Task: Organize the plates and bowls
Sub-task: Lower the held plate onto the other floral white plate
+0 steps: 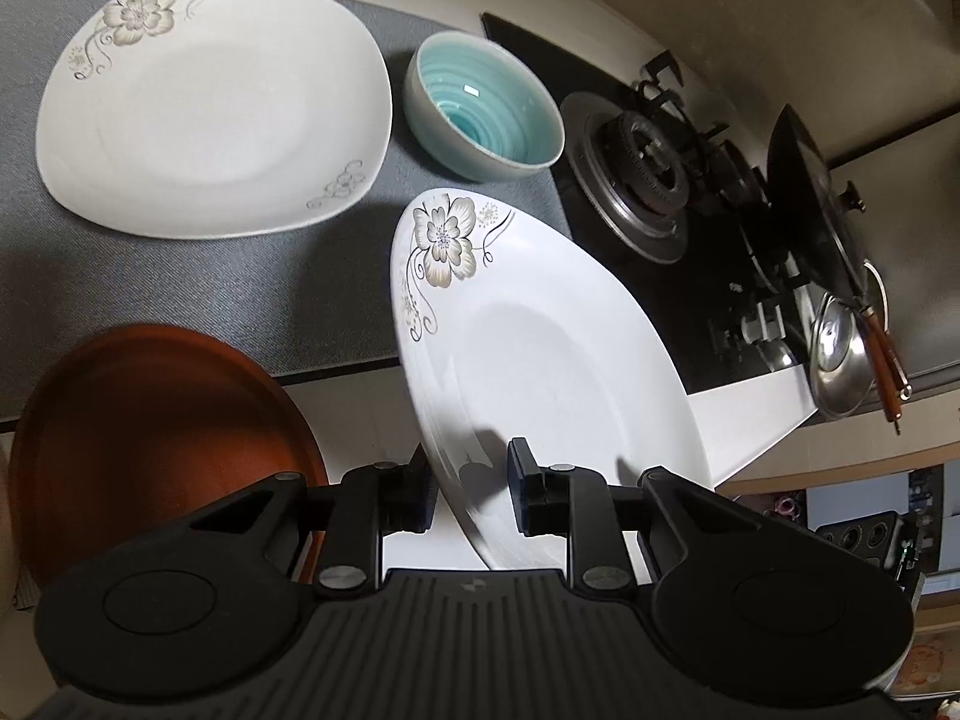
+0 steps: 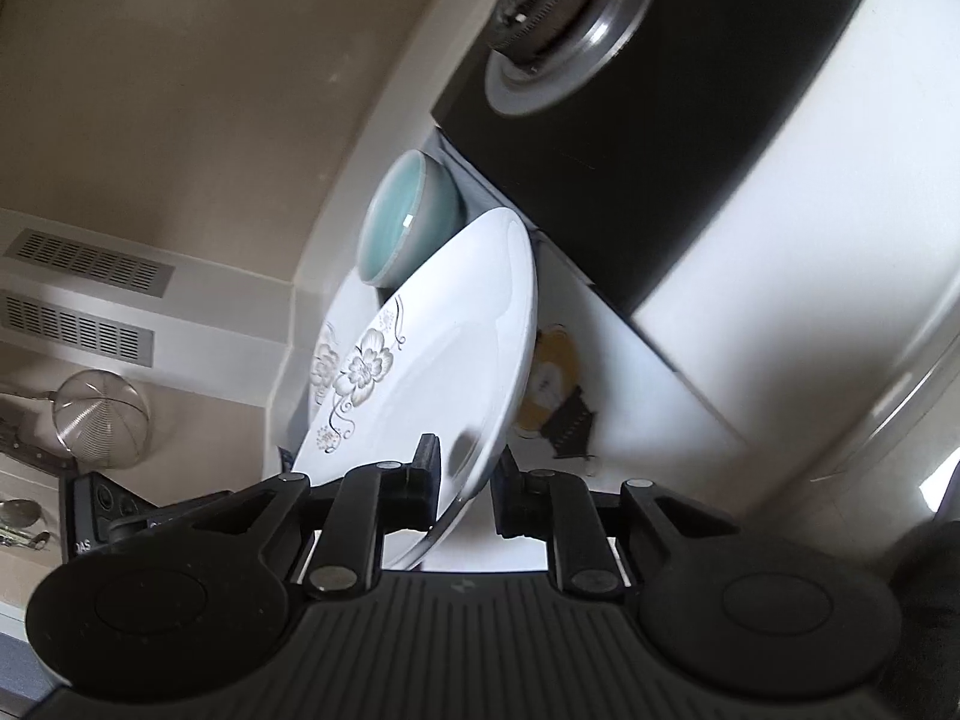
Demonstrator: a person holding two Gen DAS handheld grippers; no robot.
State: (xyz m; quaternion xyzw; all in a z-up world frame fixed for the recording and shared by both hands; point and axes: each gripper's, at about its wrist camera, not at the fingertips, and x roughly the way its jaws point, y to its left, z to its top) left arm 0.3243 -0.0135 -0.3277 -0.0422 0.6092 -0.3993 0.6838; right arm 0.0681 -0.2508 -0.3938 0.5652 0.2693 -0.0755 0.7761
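— Nearest the left wrist camera, the left gripper (image 1: 469, 495) has its jaws closed on the near rim of a white flowered plate (image 1: 540, 360), one pad under the rim and one on top. That plate is tilted, lifted clear of the surface.

— And the right side?

— The right gripper (image 2: 465, 483) also straddles a rim of a tilted flowered plate (image 2: 444, 360). The left pad sits against the plate's face; the right pad looks slightly off the underside, so I cannot tell whether it is clamped.

— What do the containers hold?

— The teal bowl (image 1: 483, 105) shows only its ringed glaze inside. A second flowered plate (image 1: 210, 108) lies flat on the grey mat (image 1: 180, 294), bare. A brown tray (image 1: 150, 438) at the near left also looks bare, though the left gripper hides part of it.

— Edges and room?

— The bowl stands just beside the flat plate's right edge, and near the black hob (image 1: 690, 312). The lifted plate's far edge hangs near the bowl and overlaps the hob's near corner. Open grey mat lies between the flat plate and the tray. At the hob's right stand a dark pan (image 1: 810, 204) and a steel lid (image 1: 840, 354).
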